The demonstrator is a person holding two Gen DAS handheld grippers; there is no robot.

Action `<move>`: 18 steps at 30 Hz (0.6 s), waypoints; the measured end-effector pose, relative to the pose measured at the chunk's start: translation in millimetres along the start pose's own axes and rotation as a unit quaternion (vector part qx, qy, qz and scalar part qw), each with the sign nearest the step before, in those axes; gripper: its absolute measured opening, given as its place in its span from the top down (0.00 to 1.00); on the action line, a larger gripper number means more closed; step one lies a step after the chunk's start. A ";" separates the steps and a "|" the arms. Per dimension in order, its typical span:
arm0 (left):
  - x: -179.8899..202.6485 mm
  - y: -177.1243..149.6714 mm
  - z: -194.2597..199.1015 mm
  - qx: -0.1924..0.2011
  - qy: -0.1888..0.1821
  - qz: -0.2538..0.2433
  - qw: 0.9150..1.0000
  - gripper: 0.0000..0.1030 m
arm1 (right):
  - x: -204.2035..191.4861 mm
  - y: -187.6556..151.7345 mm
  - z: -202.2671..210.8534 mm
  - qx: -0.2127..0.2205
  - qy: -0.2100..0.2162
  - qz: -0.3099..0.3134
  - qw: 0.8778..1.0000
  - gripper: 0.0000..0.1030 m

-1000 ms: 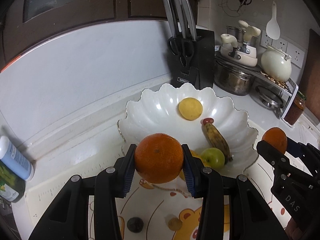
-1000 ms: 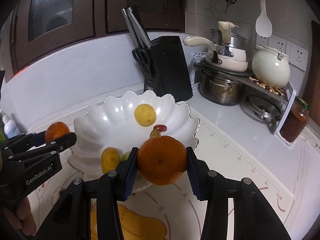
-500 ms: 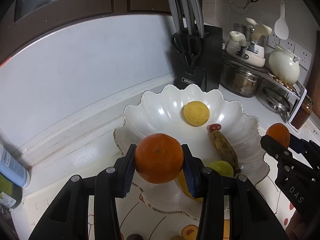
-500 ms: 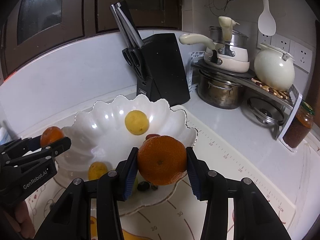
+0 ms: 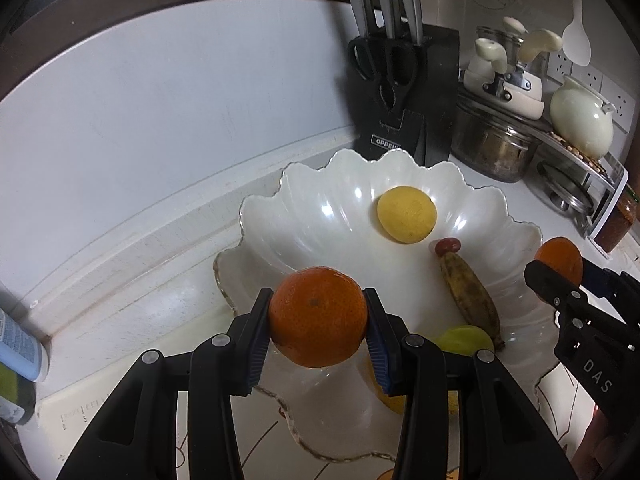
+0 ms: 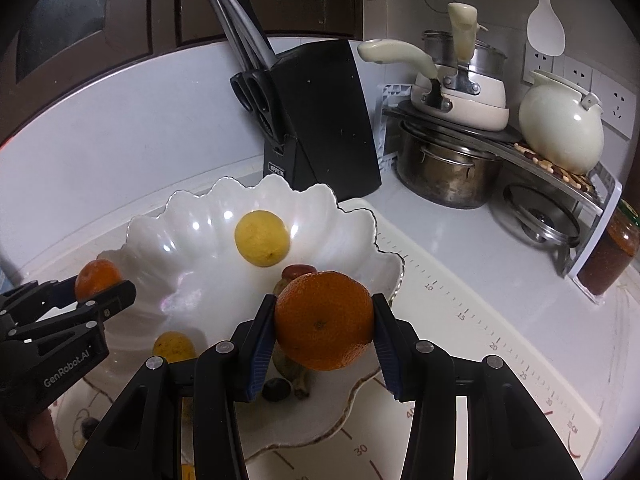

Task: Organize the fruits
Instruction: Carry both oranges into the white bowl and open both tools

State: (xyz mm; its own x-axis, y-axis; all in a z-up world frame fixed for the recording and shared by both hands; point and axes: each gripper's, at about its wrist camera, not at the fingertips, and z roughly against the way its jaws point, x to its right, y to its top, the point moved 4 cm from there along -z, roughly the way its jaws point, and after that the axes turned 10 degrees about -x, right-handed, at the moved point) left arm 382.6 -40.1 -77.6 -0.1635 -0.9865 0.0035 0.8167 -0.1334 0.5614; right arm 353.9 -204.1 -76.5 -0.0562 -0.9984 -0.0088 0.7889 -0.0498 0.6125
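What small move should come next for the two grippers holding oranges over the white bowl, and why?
Probably lower the left gripper a little and open it. Its orange hangs above a bare part of the white bowl, apart from the yellow fruit and banana. The right gripper holds its orange directly over fruit, so it should likely wait.

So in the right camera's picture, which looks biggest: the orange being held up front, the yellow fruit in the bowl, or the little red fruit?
1. Held orange, though it is nearest the camera, which flatters it.
2. Yellow round fruit.
3. Small red fruit, partly hidden behind the orange.
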 end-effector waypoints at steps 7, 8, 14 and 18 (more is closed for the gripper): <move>-0.7 -2.0 -11.2 -0.014 -0.002 -0.001 1.000 0.57 | -0.9 -0.2 -7.0 -0.008 -0.002 0.005 1.000 0.54; -0.3 -2.5 -12.0 -0.015 -0.001 -0.002 1.000 0.57 | -0.7 -0.9 -8.5 -0.011 -0.001 0.005 1.000 0.54; -2.4 -2.0 -9.3 -0.008 0.008 0.001 1.000 0.33 | 2.6 -2.8 -12.5 -0.021 -0.004 -0.004 1.000 0.53; -5.7 0.5 -1.2 0.007 0.027 0.004 1.000 0.25 | 3.8 -1.6 -5.9 -0.007 -0.018 -0.009 1.000 0.30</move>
State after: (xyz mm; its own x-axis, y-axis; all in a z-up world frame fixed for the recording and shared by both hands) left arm 384.6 -34.7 -78.3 -0.1266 -0.9913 -0.0373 0.8096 -0.1250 0.5735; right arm 356.1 -208.0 -82.2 -0.0914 -0.9958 0.0090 0.7963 -0.0677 0.6012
